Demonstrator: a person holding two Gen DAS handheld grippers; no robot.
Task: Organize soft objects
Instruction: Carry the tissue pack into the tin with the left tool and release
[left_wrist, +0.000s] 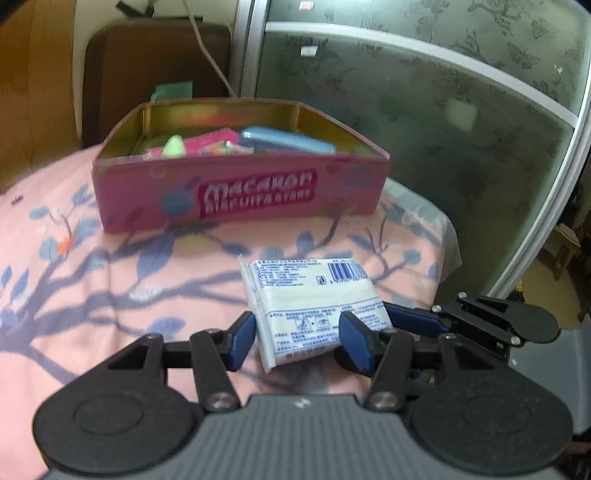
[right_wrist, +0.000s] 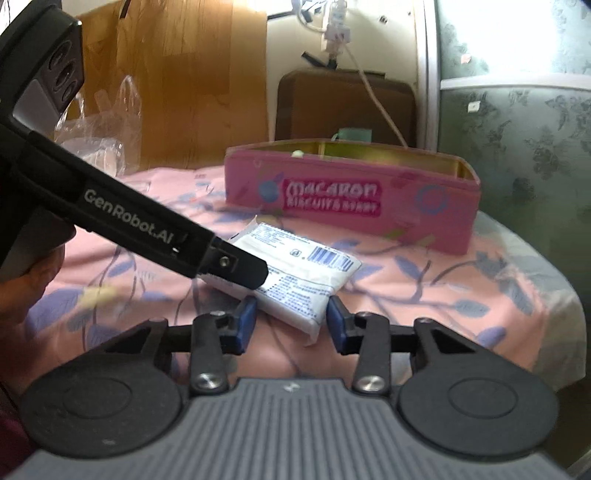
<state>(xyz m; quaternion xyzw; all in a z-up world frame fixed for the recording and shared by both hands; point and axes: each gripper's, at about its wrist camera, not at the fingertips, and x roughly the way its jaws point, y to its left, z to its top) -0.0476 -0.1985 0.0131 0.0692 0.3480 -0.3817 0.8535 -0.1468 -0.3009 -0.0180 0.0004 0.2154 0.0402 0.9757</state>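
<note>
A white tissue pack (left_wrist: 310, 302) with blue print and a barcode lies on the pink floral cloth (left_wrist: 92, 288). My left gripper (left_wrist: 297, 338) is open, its blue pads on either side of the pack's near end. The right gripper (left_wrist: 417, 321) comes in from the right beside the pack. In the right wrist view the pack (right_wrist: 295, 273) lies between my open right gripper's (right_wrist: 291, 325) pads, and the left gripper's arm (right_wrist: 147, 229) reaches over it from the left. Behind stands an open pink Macaron tin (left_wrist: 240, 192), seen also in the right wrist view (right_wrist: 351, 199), holding several soft items.
The cloth-covered table drops off at the right edge (left_wrist: 443, 251). A frosted sliding door (left_wrist: 424, 129) stands to the right. A brown chair back (right_wrist: 343, 107) is behind the tin. Clear plastic bags (right_wrist: 107, 129) sit at the far left by a wooden panel.
</note>
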